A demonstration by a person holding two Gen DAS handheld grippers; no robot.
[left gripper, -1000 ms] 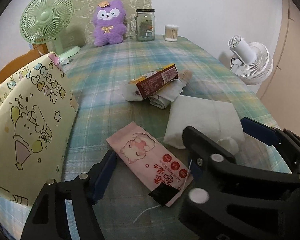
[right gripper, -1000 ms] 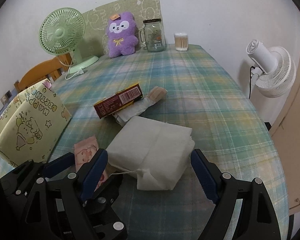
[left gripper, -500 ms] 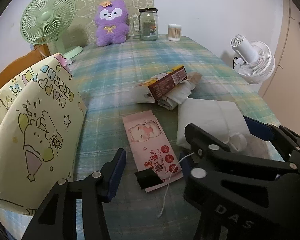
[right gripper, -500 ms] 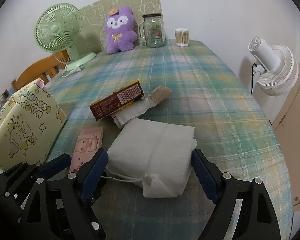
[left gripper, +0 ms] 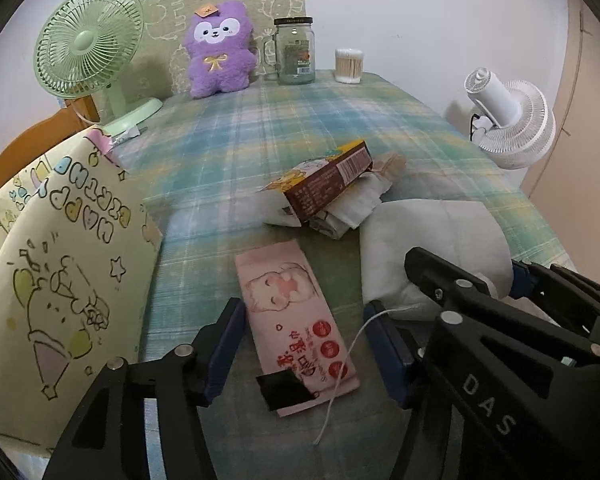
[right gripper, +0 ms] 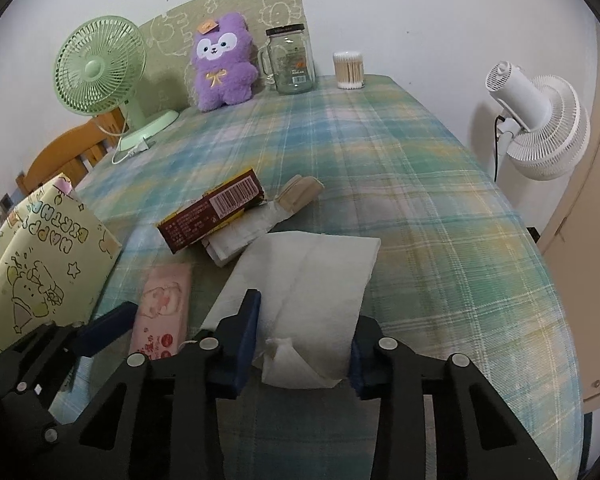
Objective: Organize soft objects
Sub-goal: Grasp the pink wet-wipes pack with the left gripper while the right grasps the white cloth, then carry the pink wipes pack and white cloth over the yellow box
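Note:
A white folded cloth bag (right gripper: pixel 300 276) lies on the plaid table; my right gripper (right gripper: pixel 304 344) is shut on its near edge, blue pads pressing both sides. It also shows in the left wrist view (left gripper: pixel 428 248). A pink wet-wipes pack (left gripper: pixel 292 320) lies flat between the fingers of my open left gripper (left gripper: pixel 304 344), not touched; it shows in the right wrist view (right gripper: pixel 162 308) too. A purple plush toy (right gripper: pixel 222 64) sits at the far end of the table.
A brown snack box (right gripper: pixel 210 216) rests on folded white tissue packs (right gripper: pixel 244 236) mid-table. A yellow birthday gift bag (left gripper: pixel 52 260) stands at left. A green fan (right gripper: pixel 100 76), glass jar (right gripper: pixel 290 62), cotton swabs (right gripper: pixel 348 70) and a white fan (right gripper: pixel 540 120) stand around.
My right gripper has closed from wide open onto the white cloth bag's near edge. My left gripper has shifted so the pink pack lies centred between its fingers.

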